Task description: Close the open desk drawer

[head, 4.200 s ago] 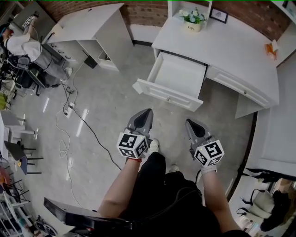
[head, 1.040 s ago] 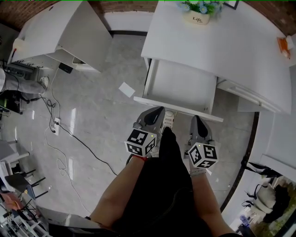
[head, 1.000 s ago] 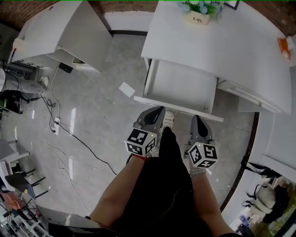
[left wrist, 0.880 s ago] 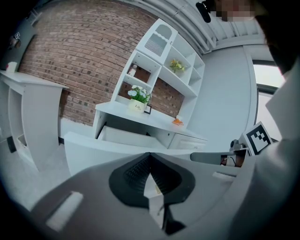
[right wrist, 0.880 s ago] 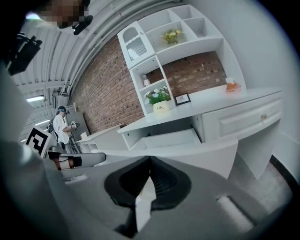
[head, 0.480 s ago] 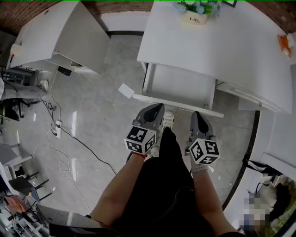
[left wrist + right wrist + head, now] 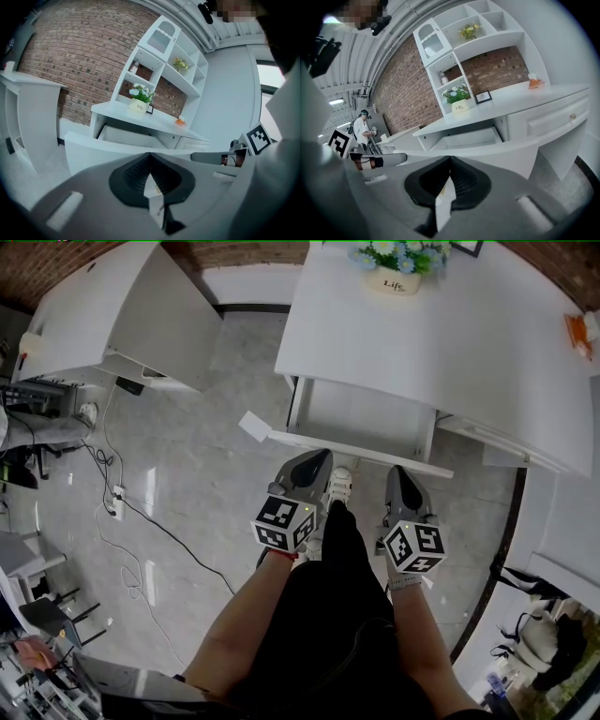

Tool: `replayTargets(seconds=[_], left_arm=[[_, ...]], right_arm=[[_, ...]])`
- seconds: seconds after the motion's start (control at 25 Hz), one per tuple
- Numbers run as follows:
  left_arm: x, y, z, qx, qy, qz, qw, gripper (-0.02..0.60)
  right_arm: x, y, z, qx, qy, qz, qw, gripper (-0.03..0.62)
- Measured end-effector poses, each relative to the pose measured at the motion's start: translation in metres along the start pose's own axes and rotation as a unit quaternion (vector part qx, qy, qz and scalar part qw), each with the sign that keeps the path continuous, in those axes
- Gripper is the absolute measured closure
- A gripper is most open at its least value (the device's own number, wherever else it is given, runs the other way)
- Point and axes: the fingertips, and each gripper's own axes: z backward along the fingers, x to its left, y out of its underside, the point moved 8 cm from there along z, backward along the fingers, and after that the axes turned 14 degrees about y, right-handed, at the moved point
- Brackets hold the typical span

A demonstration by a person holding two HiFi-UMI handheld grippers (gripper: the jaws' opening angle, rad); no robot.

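The white desk (image 7: pixel 441 334) has its left drawer (image 7: pixel 361 418) partly pulled out and empty inside. Its long front panel (image 7: pixel 356 454) runs across just ahead of both grippers. My left gripper (image 7: pixel 317 458) is shut, its tip up against the left half of the panel. My right gripper (image 7: pixel 401 472) is shut too, with its tip at the right half. In the left gripper view the panel (image 7: pixel 103 150) fills the space right behind the closed jaws (image 7: pixel 150 155). The right gripper view shows the same panel (image 7: pixel 501 152) behind its closed jaws (image 7: pixel 450 159). Nothing is held.
A flower pot (image 7: pixel 392 268) and an orange item (image 7: pixel 577 329) sit on the desktop. A second white desk (image 7: pixel 122 306) stands to the left. A paper sheet (image 7: pixel 251 425) and cables (image 7: pixel 122 512) lie on the floor. My shoe (image 7: pixel 339 486) is below the drawer.
I have walked up to the desk. Over the last second the drawer has slid further in, with both shut grippers following its front panel.
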Motion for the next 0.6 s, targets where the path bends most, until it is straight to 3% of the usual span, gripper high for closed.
replayTargets(seconds=[0.6], left_arm=[[0.016, -0.014, -0.019, -0.004, -0.003, 0.009, 0.9999, 0.58]], right_arm=[[-0.002, -0.015, -0.024, 0.006, 0.002, -0.013, 1.0, 0.592]])
